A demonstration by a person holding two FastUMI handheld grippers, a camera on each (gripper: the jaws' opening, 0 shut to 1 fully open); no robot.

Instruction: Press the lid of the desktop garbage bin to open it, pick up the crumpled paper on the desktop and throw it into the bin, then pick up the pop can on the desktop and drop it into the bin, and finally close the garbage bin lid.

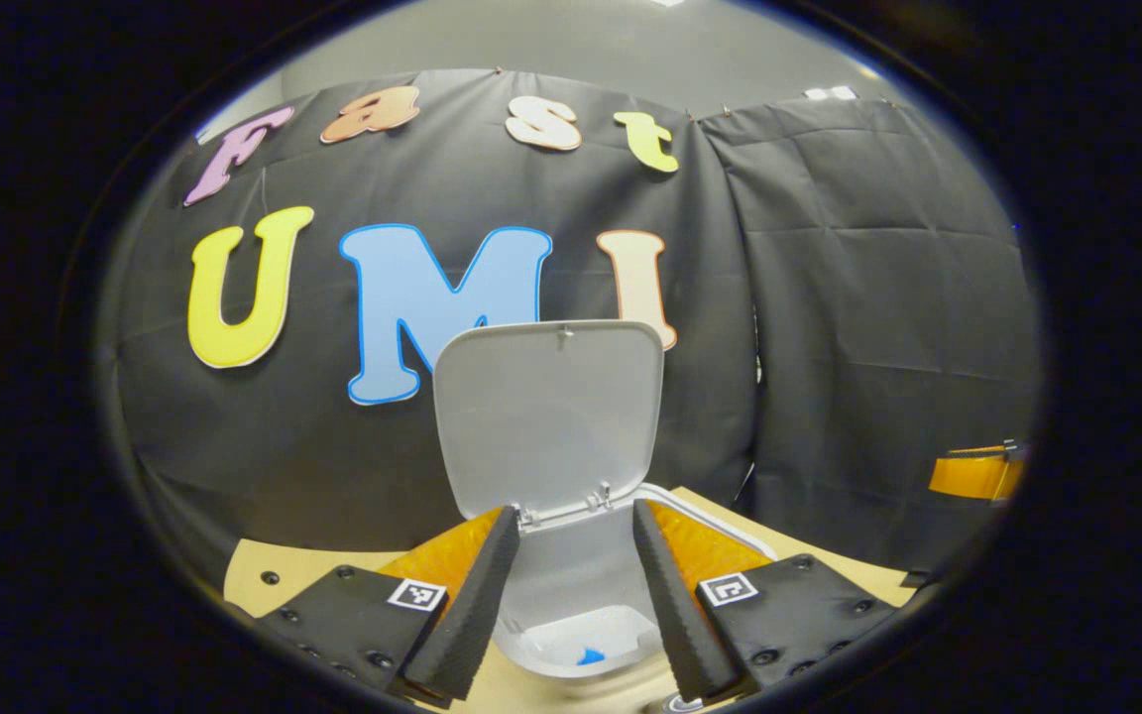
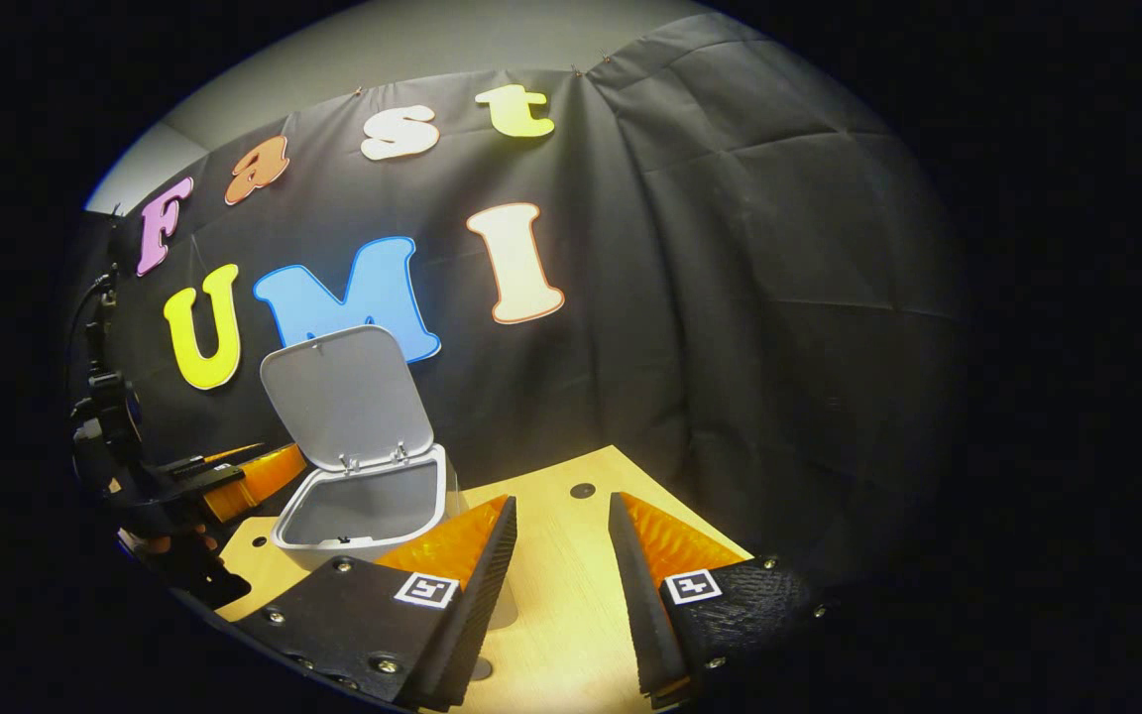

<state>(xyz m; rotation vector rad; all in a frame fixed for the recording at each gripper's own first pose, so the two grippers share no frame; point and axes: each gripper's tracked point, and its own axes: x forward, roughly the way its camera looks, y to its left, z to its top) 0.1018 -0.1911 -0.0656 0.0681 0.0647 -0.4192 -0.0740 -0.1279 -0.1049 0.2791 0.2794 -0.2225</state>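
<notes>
Left gripper view: left tongs (image 1: 576,595) spread wide, nothing held, poised over the open garbage bin (image 1: 571,605). Lid (image 1: 549,416) stands upright at the far hinge. Inside, a pale floor with a small blue scrap (image 1: 591,656); whether paper or can lies there, cannot tell.

Right gripper view: right tongs (image 2: 561,595) also spread wide and empty, over bare table (image 2: 571,555), bin to the left, lid (image 2: 346,397) up. This view gives the bin's outside and the left gripper (image 2: 234,476) beside it; the other gives the interior.

Judgement: lid is light, stiff plastic; push near its top edge, away from the hinge. Bin may slide.
</notes>
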